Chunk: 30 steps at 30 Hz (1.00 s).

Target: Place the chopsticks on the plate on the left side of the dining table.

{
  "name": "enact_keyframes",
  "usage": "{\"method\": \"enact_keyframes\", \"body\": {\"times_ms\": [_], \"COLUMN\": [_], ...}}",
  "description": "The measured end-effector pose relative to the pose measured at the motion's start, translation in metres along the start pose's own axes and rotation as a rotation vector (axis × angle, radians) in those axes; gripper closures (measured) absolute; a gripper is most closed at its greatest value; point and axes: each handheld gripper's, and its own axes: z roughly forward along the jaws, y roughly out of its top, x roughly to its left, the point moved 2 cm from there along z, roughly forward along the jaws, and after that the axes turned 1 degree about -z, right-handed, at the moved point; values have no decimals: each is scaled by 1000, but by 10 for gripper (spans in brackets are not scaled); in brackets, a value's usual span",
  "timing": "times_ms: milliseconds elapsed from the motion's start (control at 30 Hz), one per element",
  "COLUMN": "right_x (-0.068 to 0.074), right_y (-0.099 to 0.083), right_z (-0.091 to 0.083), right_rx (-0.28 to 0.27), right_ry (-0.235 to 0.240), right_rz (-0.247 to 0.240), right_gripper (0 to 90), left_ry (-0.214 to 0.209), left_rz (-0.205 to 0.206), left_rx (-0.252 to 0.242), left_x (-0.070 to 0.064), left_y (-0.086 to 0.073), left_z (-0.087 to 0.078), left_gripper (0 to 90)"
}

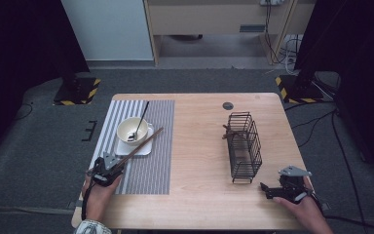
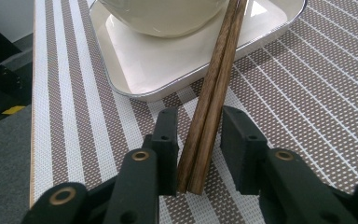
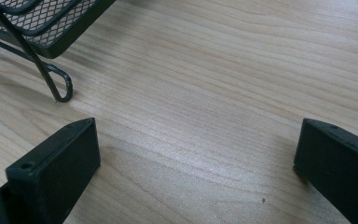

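Left tongs: your left tongs (image 1: 118,165) sit over the striped placemat (image 1: 151,165) near the surface's front left corner. In the left gripper view (image 2: 196,140) the jaws flank the near end of the chopsticks; the left jaw touches the wood, while a narrow gap shows at the right jaw, so you cannot tell whether they are pinching the pair or just bracketing it.

Chopsticks: the pair of brown chopsticks (image 1: 143,143) lies side by side, running from your left tongs diagonally toward the middle of the surface. In the left gripper view the chopsticks (image 2: 212,93) cross the rim of the tray and pass just beside the bowl.

Tray and bowl: a white square tray (image 1: 146,148) lies on the placemat on the left half of the surface; a cream bowl (image 1: 126,127) stands on it with a dark-handled spoon (image 1: 141,117) leaning inside.

Right tongs: your right tongs (image 1: 265,190) rest low near the front right corner, spread wide, with bare wood between the jaws in the right gripper view (image 3: 196,163).

Wire basket: a black wire basket (image 1: 244,146) stands on the right half of the surface, near your right tongs but apart from them. Its wire foot (image 3: 58,84) shows in the right gripper view.
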Motion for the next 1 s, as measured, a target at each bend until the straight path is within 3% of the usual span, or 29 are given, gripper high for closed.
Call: {"method": "enact_keyframes", "body": {"times_ms": [600,767,900,1000], "right_x": [0,0,0,0], "right_y": [0,0,0,0], "right_z": [0,0,0,0], "right_rx": [-1,-1,0,0], "right_ry": [-1,-1,0,0], "right_rz": [-1,-1,0,0], "right_gripper": [2,2,2,2], "left_ry": [32,47,66,75], "left_rz": [0,-4,-14,-18], "left_rx": [-17,-31,-30,-26], "left_x": [12,12,14,16], "left_y": [-1,-1,-2,-3], "left_z": [2,1,2,4], "left_gripper": [655,600,492,487]}}
